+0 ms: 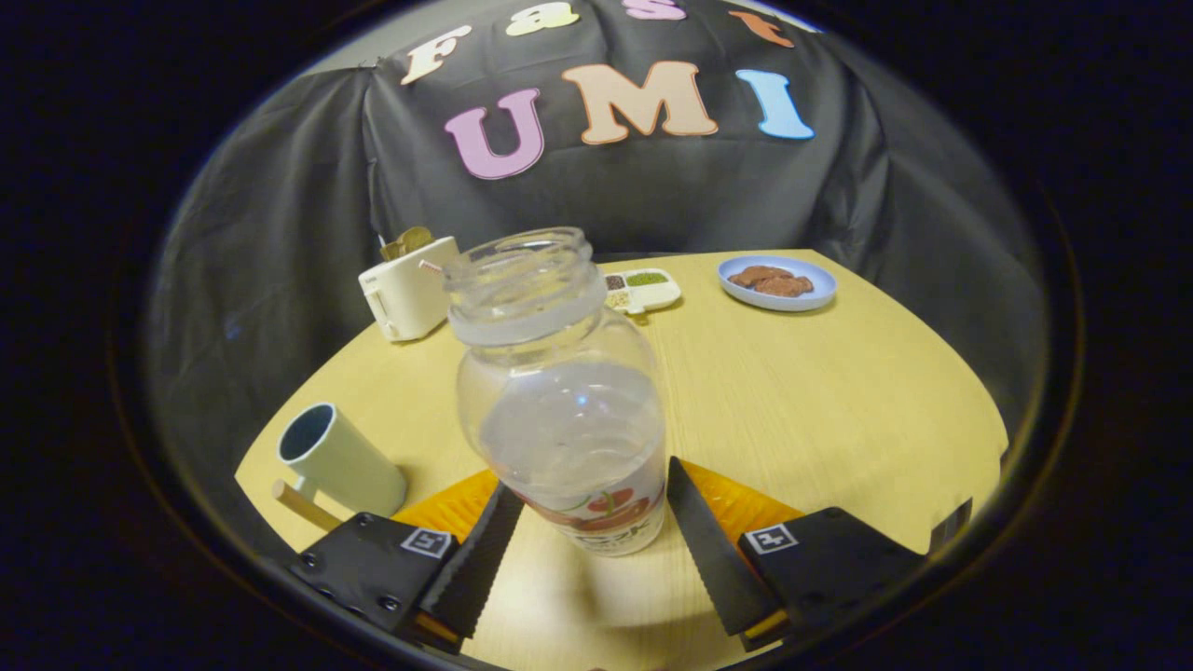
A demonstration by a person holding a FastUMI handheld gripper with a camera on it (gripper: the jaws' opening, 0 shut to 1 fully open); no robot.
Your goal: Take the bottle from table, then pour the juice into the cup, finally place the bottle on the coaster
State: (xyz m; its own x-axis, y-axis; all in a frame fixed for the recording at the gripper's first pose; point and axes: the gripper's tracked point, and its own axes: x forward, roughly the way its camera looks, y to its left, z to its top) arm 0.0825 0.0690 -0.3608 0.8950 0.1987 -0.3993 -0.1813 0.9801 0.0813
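- A clear, round plastic bottle [562, 410] with no cap stands between the two toothed fingers of the gripper [592, 508], at twelve o'clock from it. Its long axis is close to upright, leaning slightly toward eleven o'clock.
- The claw grasps the bottle low on its body, at the printed label band; both fingers appear to press against its sides.
- Pale, cloudy liquid fills the bottle to a little past halfway; the threaded mouth is open.
- A ribbed orange coaster [736, 499] lies flat on the table, partly hidden behind the bottle's base and showing on both sides. I cannot tell whether the bottle is lifted or resting.
- A pale green cylindrical cup [340, 458], smooth and matte, sits at about ten o'clock from the claw; its dark opening looks tipped away from the bottle.
- The table [839, 391] is light wood grain, smooth.
- Farther off: a cream toaster [403, 289] at eleven o'clock, a blue plate [778, 282] of brown food at one o'clock.
- Judgement: the pour calls for moving left toward the cup.
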